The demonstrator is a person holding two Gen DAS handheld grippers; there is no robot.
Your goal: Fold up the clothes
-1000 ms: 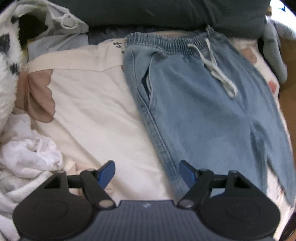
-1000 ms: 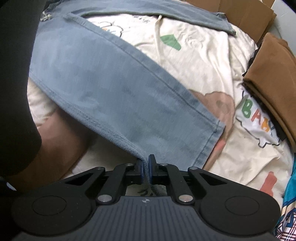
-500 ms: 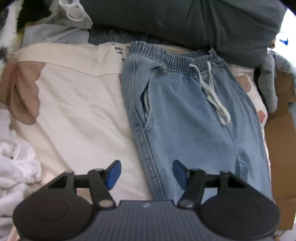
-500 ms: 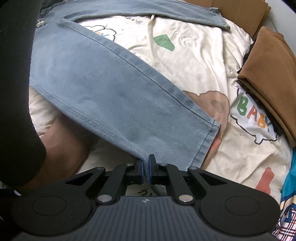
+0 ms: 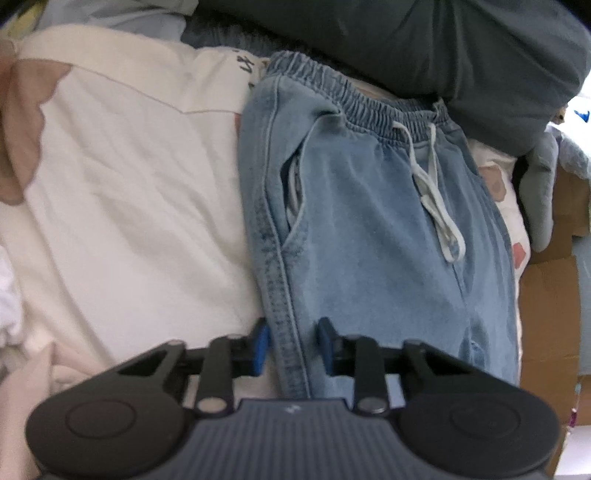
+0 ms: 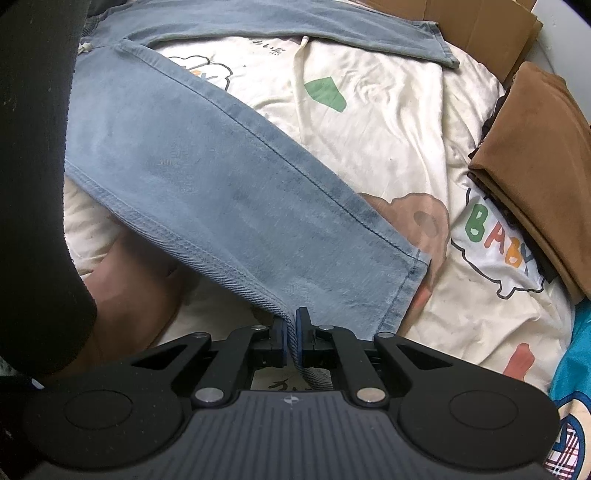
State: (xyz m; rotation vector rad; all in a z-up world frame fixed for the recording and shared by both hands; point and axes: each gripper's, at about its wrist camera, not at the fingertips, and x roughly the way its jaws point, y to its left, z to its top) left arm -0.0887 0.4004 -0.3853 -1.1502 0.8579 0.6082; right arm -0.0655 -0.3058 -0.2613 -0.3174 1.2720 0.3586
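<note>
The jeans point(image 5: 369, 236) are light blue denim, matt, with a visible twill weave, a gathered waistband and a white woven drawstring point(image 5: 439, 206). The bedsheet point(image 6: 388, 122) is soft cream printed cotton (slightly creased). Both grippers point(image 5: 291, 341) point(image 6: 291, 334) are matt black plastic with 2 shiny metal rivets each. The folded brown cloth point(image 6: 535, 147) looks velvety; cardboard point(image 6: 480, 22) is plain.

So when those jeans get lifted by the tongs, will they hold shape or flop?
Likely flop: the jeans already drape from the right tongs. The thick side seam may fold less readily. The loose drawstring will probably dangle.
</note>
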